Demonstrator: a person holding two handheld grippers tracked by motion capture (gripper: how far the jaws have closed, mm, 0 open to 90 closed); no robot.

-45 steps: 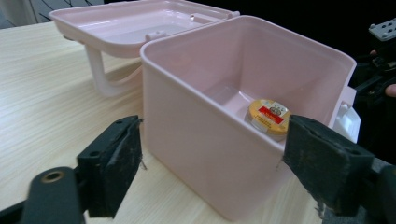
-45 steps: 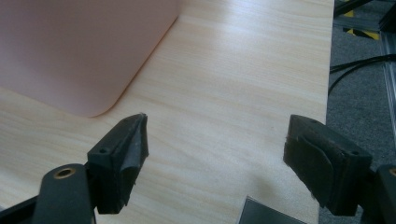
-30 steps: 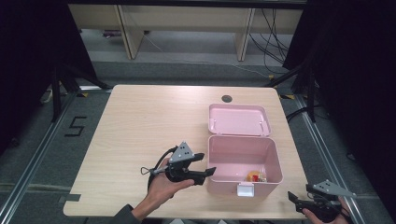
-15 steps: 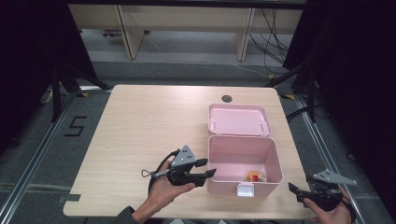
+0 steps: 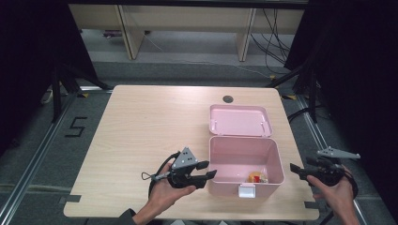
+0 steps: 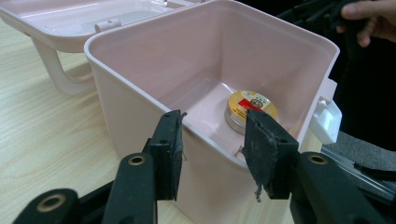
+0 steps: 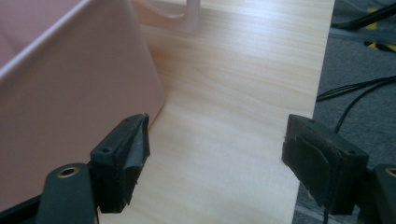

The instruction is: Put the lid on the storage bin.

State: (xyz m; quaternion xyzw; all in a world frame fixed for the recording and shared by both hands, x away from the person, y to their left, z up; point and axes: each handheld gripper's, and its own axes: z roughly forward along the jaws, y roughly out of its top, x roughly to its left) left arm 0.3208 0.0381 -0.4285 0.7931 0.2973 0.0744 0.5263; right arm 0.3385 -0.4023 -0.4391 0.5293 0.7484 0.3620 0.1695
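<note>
Pale wooden table [image 5: 141, 140] carries my open pink box [image 5: 244, 154], a round tin [image 6: 250, 109] inside. My left gripper [image 5: 206, 173] gapes beside its left wall, probably for steadying; my right gripper [image 5: 295, 168] waits wide, right.

Taped "5" [image 5: 76, 127] on grey floor, cables [image 5: 277, 28] behind wooden table [image 5: 150, 122]

pink box [image 5: 245, 165] on wooden table [image 5: 150, 126]
</note>
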